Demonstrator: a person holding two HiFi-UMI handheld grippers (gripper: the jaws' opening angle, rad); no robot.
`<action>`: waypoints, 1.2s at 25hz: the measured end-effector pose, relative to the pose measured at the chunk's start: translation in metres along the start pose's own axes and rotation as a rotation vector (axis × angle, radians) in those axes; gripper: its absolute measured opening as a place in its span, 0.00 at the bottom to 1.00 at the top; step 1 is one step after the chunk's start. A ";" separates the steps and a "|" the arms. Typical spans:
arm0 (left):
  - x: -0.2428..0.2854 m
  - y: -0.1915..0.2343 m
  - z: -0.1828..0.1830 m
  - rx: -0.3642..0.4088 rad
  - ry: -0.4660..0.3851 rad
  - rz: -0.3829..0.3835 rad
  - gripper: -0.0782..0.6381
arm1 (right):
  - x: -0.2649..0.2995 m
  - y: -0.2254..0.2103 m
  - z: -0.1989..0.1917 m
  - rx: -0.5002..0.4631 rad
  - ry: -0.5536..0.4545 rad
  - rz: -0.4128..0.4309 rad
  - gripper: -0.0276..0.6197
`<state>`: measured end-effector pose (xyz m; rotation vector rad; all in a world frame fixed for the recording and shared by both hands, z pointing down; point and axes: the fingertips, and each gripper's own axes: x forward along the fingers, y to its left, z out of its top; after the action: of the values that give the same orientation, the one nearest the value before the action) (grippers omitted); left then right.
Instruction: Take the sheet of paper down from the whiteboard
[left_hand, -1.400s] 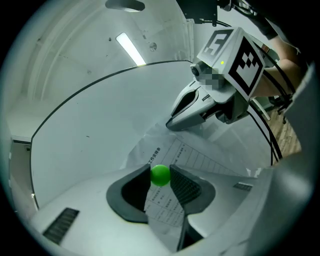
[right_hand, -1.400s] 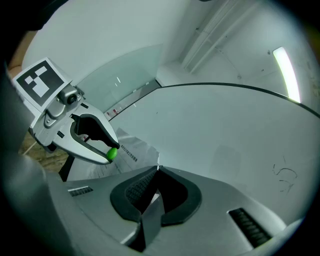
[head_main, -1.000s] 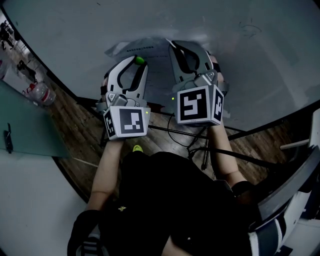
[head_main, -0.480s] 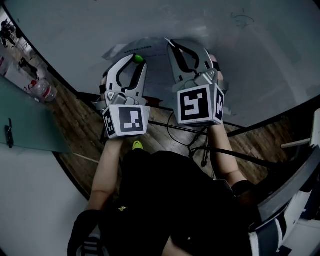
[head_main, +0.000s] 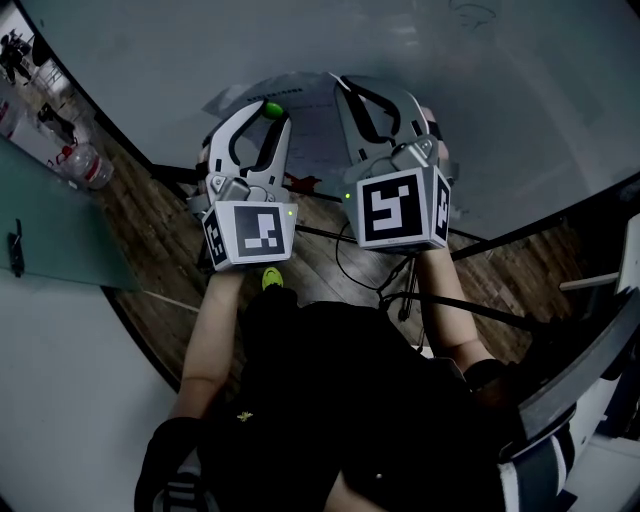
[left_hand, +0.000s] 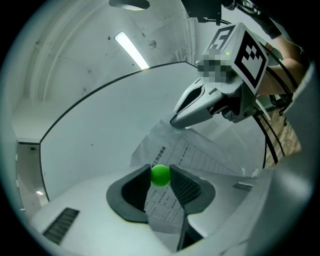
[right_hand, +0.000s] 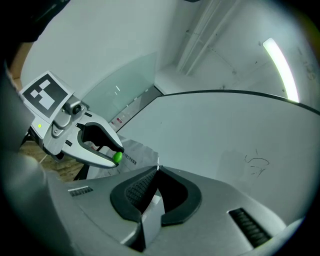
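Both forearms reach forward, side by side, level at the whiteboard (head_main: 500, 130). Left gripper (head_main: 268, 112) pinches the magnet (left_hand: 160, 175); right gripper (right_hand: 157, 169) is clamped on the paper (left_hand: 197, 157).

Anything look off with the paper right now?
Yes. The sheet of paper is creased and buckled, bowing off the whiteboard rather than lying flat. The left gripper clamps the green magnet with paper caught between its jaws, and the right gripper is shut on a fold of it.
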<state>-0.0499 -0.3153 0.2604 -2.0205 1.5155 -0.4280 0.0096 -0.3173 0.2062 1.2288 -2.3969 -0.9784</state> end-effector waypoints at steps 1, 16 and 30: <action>-0.002 -0.002 0.001 -0.002 0.003 -0.001 0.30 | -0.004 0.002 0.001 0.002 0.000 0.002 0.05; -0.065 -0.011 0.006 -0.007 -0.027 -0.053 0.30 | -0.055 0.039 0.034 0.032 0.021 -0.023 0.05; -0.102 -0.002 0.014 -0.003 -0.025 -0.060 0.30 | -0.078 0.058 0.059 0.058 0.035 -0.014 0.05</action>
<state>-0.0716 -0.2148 0.2596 -2.0705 1.4437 -0.4232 -0.0091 -0.2056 0.2070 1.2737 -2.4087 -0.8906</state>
